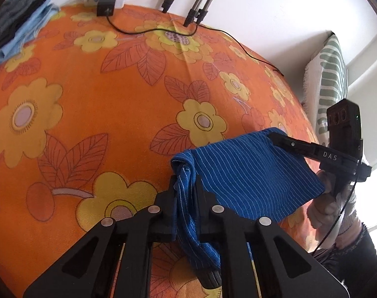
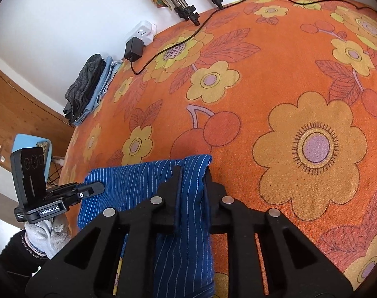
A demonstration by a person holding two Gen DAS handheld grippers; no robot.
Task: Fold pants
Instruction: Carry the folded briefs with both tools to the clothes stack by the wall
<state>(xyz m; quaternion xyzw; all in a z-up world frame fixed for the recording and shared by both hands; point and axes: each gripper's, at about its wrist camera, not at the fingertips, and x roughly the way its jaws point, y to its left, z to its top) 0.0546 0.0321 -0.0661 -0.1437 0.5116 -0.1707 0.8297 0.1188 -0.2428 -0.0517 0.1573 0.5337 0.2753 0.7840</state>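
Pants [image 1: 250, 171], blue pinstriped, hang stretched between both tools above the near edge of the orange floral surface [image 1: 101, 99]. Left tool [image 1: 186, 186] and right tool [image 2: 192, 176] each clamp a bunched edge.

Each view is taken from just behind its own fingers, angled down over the orange flowered cloth [image 1: 94, 114]. Shared by both are the blue striped pants [image 1: 250, 173] close ahead, the opposite gripper alongside, and the far power strip [image 2: 141, 33]
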